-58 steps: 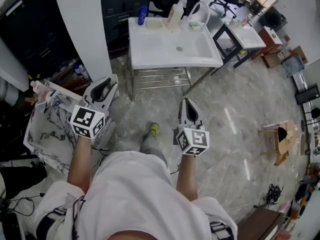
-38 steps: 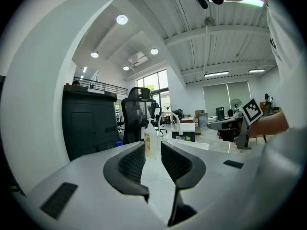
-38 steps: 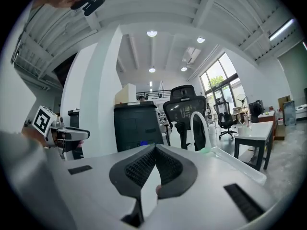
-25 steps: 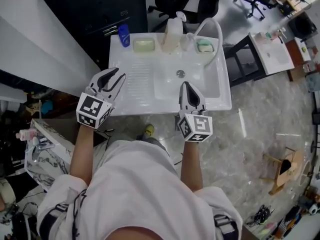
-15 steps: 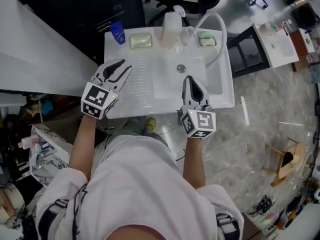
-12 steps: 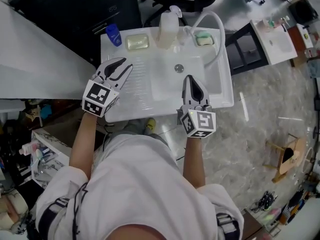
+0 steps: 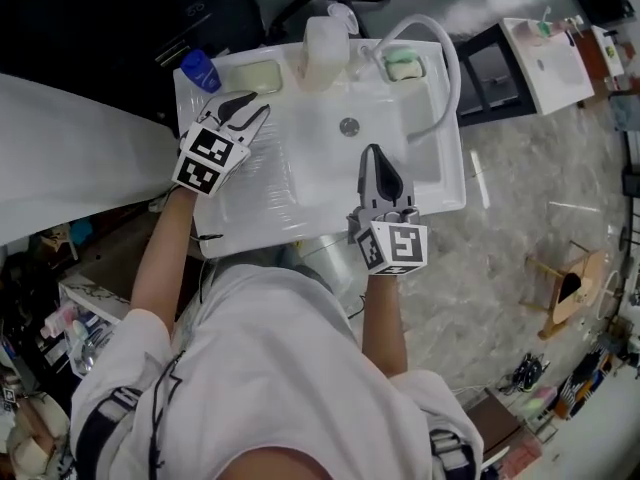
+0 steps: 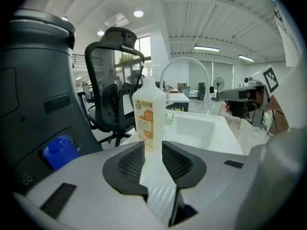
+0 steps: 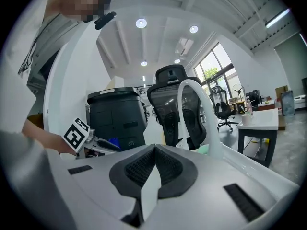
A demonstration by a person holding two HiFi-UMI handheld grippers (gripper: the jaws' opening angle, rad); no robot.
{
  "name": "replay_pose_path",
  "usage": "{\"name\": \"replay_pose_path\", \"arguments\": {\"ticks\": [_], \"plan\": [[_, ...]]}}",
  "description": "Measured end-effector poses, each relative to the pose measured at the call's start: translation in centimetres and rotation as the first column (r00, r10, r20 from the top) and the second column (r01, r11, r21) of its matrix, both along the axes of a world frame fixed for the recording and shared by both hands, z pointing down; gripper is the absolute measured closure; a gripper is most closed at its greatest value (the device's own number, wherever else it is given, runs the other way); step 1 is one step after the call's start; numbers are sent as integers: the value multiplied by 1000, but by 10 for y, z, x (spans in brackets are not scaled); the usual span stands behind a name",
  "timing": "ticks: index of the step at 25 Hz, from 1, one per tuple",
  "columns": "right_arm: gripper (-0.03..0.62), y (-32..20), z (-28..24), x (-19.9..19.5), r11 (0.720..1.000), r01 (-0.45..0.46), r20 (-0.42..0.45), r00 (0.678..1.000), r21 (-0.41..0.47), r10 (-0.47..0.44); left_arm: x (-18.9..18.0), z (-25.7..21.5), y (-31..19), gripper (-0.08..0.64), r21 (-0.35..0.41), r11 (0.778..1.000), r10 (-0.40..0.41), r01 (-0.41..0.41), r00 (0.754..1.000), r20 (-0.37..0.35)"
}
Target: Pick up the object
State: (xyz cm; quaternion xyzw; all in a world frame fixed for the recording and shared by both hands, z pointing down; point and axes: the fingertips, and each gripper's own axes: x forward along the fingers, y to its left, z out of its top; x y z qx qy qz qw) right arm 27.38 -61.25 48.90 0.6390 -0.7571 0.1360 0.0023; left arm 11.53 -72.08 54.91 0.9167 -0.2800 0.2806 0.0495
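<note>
Office w/ white sink (image 7: pixel 440 193): bottle (image 7: pixel 325 43) on sink's back rim, L gripper (image 7: pixel 257 104) near it, jaws apart. R gripper (image 7: pixel 373 154) over sink's basin, jaws together, empty. Risk: an off-centre jaw nudge could tip the tall bottle.

Bottle (image 7: pixel 325 42) is whitish see-through plastic with 1 orange label on the front. It's standing upright on the back ledge of the sink (image 7: pixel 300 208), between the yellow soap (image 7: pixel 258 76) and the hose (image 7: pixel 447 78).
</note>
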Motion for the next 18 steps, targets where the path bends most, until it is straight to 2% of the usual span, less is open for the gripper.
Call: {"name": "replay_pose_path", "arguments": {"ticks": [4, 8, 14, 18], "plan": [[586, -8, 11, 4, 1000, 3, -5, 1000, -27, -4, 14, 39, -18, 453, -53, 997, 53, -48, 994, 96], [586, -14, 20, 7, 999, 15, -7, 1000, -43, -15, 26, 79, -33, 453, -99, 993, 77, -60, 981, 178], [586, -16, 30, 18, 998, 18, -12, 1000, -61, -19, 35, 121, -54, 453, -125, 992, 34, -2, 967, 251], [586, -13, 37, 24, 996, 8, -9, 1000, -84, -8, 39, 141, -63, 453, -135, 991, 35, 9, 946, 322]]}}
